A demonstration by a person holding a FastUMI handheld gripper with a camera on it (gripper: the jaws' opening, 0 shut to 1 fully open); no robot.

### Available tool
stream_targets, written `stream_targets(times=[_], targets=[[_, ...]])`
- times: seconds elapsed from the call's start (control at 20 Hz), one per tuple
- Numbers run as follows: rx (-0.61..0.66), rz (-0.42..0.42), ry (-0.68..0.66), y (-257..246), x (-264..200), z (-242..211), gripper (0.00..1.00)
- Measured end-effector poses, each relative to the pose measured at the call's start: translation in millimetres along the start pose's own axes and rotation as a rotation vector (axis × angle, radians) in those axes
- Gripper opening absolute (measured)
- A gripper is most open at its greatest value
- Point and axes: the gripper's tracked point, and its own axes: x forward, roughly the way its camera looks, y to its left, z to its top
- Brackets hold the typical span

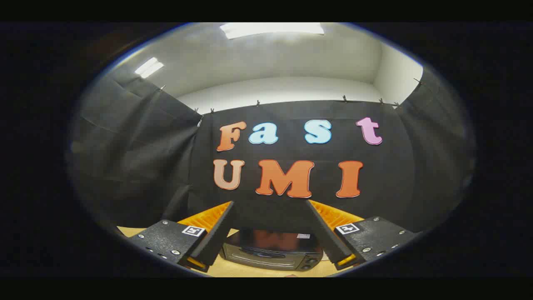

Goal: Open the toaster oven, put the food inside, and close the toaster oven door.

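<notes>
Hand-held gripper point(270, 204): speckled dark blocks with screws, square tag markers.

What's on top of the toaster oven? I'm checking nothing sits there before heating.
The toaster oven's top looks bare apart from reflections and a small label. Its back edge is hidden. The open gripper's fingers hold nothing.

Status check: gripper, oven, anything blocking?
Hand-held gripper open, holding nothing. Toaster oven ahead between the fingers, on the table; door looks shut. Nothing visible blocking.
</notes>
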Motion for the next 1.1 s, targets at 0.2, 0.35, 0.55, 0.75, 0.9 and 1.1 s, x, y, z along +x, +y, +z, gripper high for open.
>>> stream_targets(times=[0.2, 0.35, 0.55, 0.75, 0.9, 1.1], targets=[[0.004, 0.007, -0.024, 1.0, -2.2, 12.5, 0.98], [0.004, 0.019, -0.02, 4.1, -4.7, 11.4, 0.98], [0.008, 0.021, -0.013, 3.1, -6.6, 10.1, 0.98], [-0.007, 0.018, -0.028, 1.1, -8.8, 14.4, 0.98], [-0.004, 0.013, -0.03, 0.5, -7.1, 13.1, 0.98], [0.002, -0.006, -0.027, -7.2, -4.2, 8.3, 0.98]])
